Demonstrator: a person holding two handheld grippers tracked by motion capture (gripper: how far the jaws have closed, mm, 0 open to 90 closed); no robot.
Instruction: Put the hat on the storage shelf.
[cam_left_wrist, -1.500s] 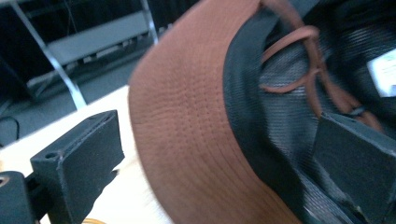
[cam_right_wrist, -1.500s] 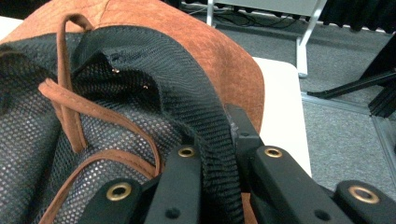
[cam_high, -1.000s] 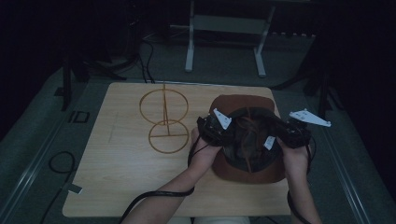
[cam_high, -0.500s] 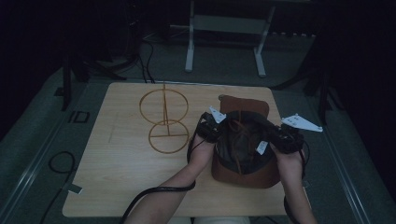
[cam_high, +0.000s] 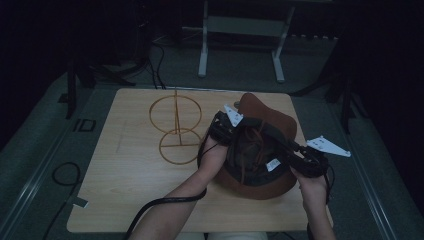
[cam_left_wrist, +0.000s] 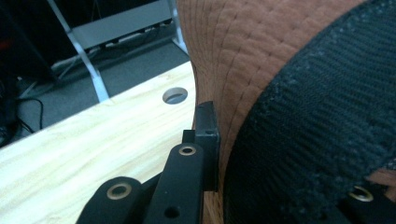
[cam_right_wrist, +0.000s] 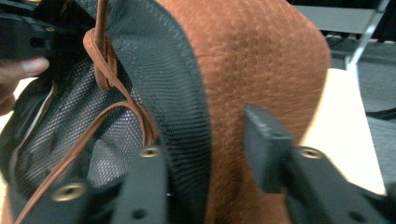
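Observation:
A brown hat (cam_high: 265, 150) is held upside down over the right half of the table, with its dark mesh lining and a brown cord facing up. My left gripper (cam_high: 226, 127) is shut on its left brim. In the left gripper view the brown brim (cam_left_wrist: 233, 60) and black sweatband (cam_left_wrist: 317, 121) pass between the jaws of the left gripper (cam_left_wrist: 261, 154). My right gripper (cam_high: 302, 156) is shut on the opposite brim. In the right gripper view the right gripper (cam_right_wrist: 205, 140) clamps the hat's edge (cam_right_wrist: 261, 60), beside the knotted cord (cam_right_wrist: 105, 51).
A thin brass wire stand (cam_high: 176, 127) with two rings on a post stands left of the hat on the wooden table (cam_high: 125, 190). A round hole (cam_left_wrist: 175, 95) is cut in the tabletop. Grey metal frame legs (cam_high: 240, 30) and cables lie on the floor beyond.
The hat has tilted between the grippers, and its far brim now stands higher. My right gripper has drawn back toward the person; the left has hardly moved.

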